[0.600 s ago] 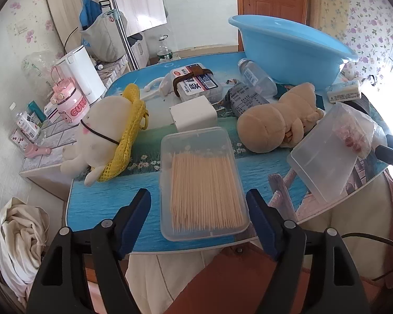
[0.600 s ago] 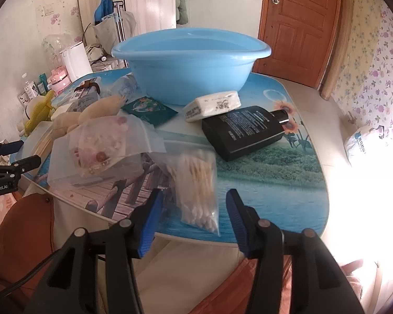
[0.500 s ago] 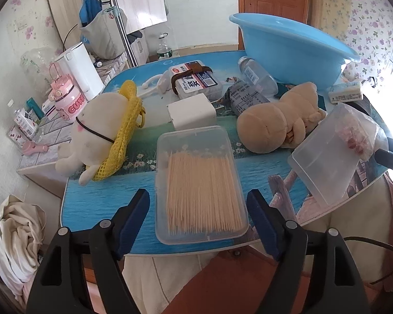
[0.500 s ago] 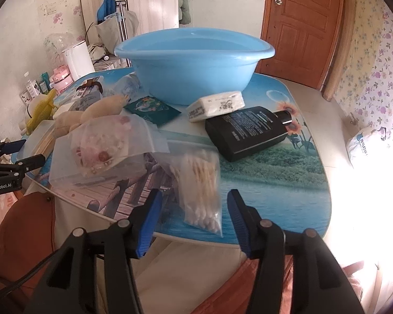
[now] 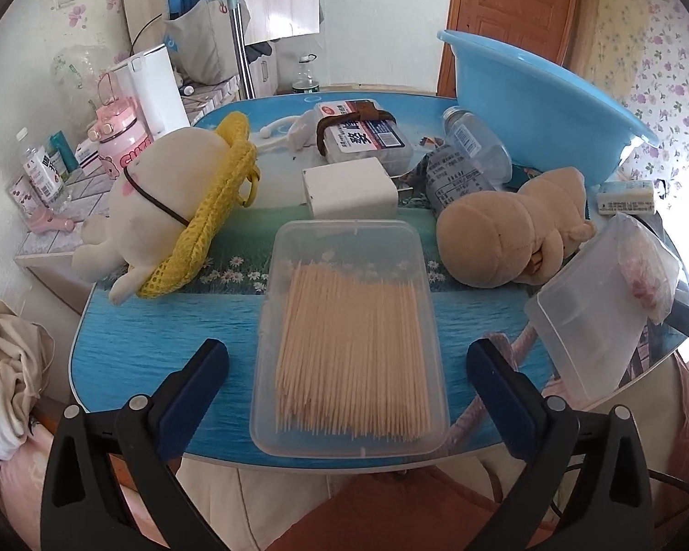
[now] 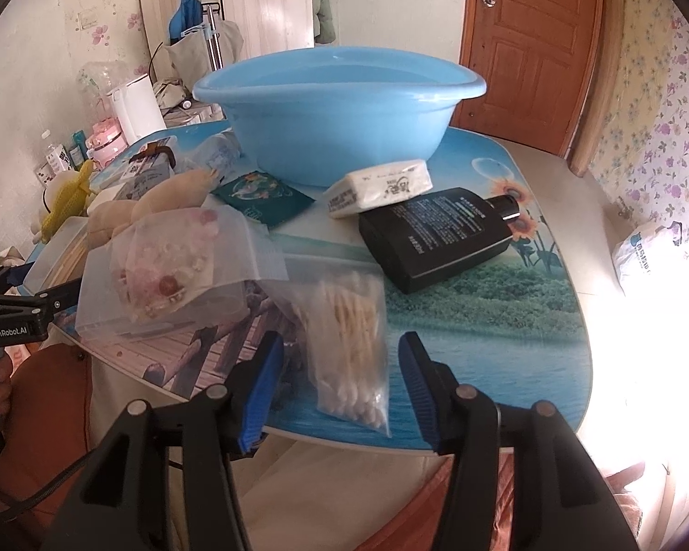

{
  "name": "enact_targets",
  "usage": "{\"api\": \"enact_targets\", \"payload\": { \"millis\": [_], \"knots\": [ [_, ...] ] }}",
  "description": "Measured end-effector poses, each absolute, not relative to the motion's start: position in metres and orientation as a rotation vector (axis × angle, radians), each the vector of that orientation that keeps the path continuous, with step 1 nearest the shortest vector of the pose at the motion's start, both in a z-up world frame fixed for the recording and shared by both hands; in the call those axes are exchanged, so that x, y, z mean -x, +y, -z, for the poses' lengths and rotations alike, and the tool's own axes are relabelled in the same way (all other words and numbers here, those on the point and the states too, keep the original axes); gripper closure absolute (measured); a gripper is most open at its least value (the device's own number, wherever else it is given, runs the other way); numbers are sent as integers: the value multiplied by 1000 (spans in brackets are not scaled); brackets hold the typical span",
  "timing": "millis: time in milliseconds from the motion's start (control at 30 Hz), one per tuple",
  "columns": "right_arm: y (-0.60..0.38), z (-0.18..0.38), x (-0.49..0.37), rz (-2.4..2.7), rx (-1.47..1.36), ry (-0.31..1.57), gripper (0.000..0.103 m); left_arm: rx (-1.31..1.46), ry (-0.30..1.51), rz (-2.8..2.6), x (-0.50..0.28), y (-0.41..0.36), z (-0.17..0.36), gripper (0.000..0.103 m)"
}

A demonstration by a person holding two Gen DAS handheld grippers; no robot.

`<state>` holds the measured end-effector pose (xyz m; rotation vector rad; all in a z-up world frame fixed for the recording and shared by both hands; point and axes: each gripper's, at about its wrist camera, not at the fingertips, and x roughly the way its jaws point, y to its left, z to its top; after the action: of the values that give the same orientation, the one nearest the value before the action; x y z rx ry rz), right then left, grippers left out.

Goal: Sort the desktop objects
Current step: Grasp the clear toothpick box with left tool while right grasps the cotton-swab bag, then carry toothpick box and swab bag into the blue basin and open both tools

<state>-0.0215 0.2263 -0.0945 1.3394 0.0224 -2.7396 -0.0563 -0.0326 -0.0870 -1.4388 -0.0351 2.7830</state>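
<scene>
Left gripper (image 5: 347,374) spread wide, straddling toothpick box (image 5: 350,340) at near table (image 5: 160,335) edge. Right gripper (image 6: 340,379) spread around cotton swab bag (image 6: 351,335). Blue basin (image 6: 340,105) at far side, black bottle (image 6: 441,232) beside. Floral wallpaper, wooden door (image 6: 528,50) behind.

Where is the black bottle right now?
In the right wrist view, the black bottle lies flat on the table's right side, right of the cotton swab bag, with the tissue pack resting against its far edge.
</scene>
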Motion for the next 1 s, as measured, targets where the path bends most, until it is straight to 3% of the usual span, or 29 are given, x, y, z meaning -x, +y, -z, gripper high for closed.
{"api": "enact_targets", "payload": {
  "millis": [133, 167, 200, 233, 467, 500, 533, 633, 1000],
  "knots": [
    [225, 95, 21, 2725, -1331, 20, 51, 1448, -24, -2777, 55, -32, 87, 1],
    [225, 95, 20, 2727, -1330, 21, 51, 1426, -18, -2779, 53, -31, 85, 12],
    [225, 96, 20, 2729, -1331, 19, 51, 1395, -7, -2789, 50, -29, 83, 34],
    [226, 96, 20, 2730, -1334, 11, 51, 1375, 6, -2794, 47, -27, 80, 44],
    [230, 93, 18, 2723, -1320, -20, 52, 1402, -15, -2759, 43, -31, 77, 43],
    [229, 93, 17, 2723, -1314, -11, 56, 1404, -20, -2760, 40, -29, 76, 43],
    [228, 93, 17, 2729, -1311, 10, 74, 1403, -19, -2765, 40, -30, 74, 43],
    [229, 88, 14, 2735, -1258, 6, 82, 1385, 20, -2785, 35, -26, 67, 43],
    [230, 53, 3, 2751, -1124, -21, 87, 1244, -1, -2841, 36, -26, 17, 43]
  ]
}}
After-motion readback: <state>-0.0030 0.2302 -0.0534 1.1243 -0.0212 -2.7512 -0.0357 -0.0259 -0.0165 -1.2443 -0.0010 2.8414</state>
